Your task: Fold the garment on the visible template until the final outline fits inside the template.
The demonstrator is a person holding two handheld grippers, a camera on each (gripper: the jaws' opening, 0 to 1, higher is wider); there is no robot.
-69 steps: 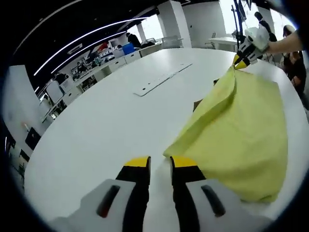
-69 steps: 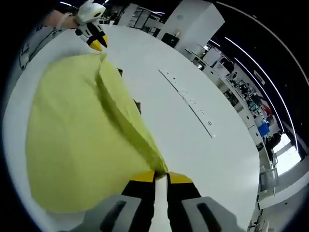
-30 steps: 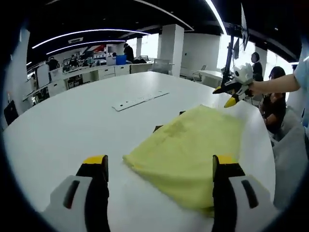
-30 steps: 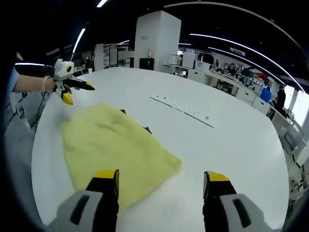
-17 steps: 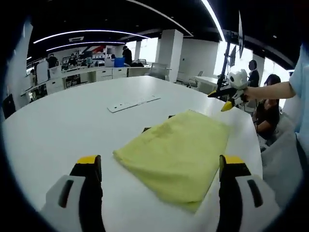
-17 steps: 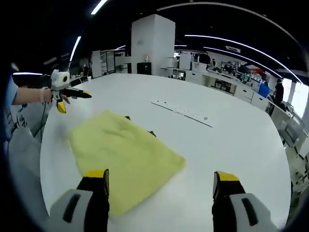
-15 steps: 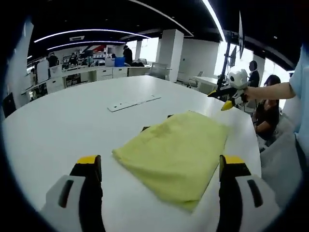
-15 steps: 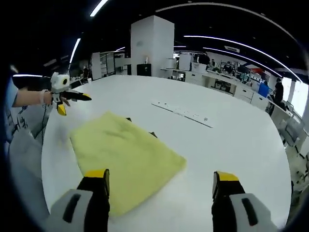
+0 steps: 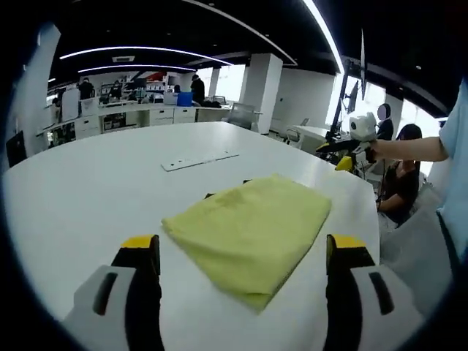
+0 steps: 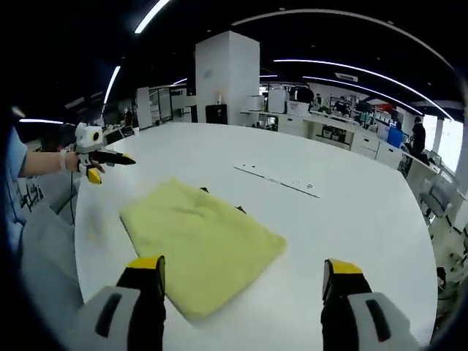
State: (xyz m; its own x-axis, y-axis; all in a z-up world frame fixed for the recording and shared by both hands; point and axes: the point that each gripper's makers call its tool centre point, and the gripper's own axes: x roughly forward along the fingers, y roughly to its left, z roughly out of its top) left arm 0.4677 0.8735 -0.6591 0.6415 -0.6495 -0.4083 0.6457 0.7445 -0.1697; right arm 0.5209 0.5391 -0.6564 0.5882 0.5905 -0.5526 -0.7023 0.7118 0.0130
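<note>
Yellow garment folded flat on table | both hand-held grippers raised above it, jaws apart

This is a large open-plan office or lab floor. A broad white counter fills the foreground, with a flush white power strip set in its top. Behind it stand square white pillars, rows of desks with monitors and seated people, long linear ceiling lights on a dark ceiling, and bright windows.
</note>
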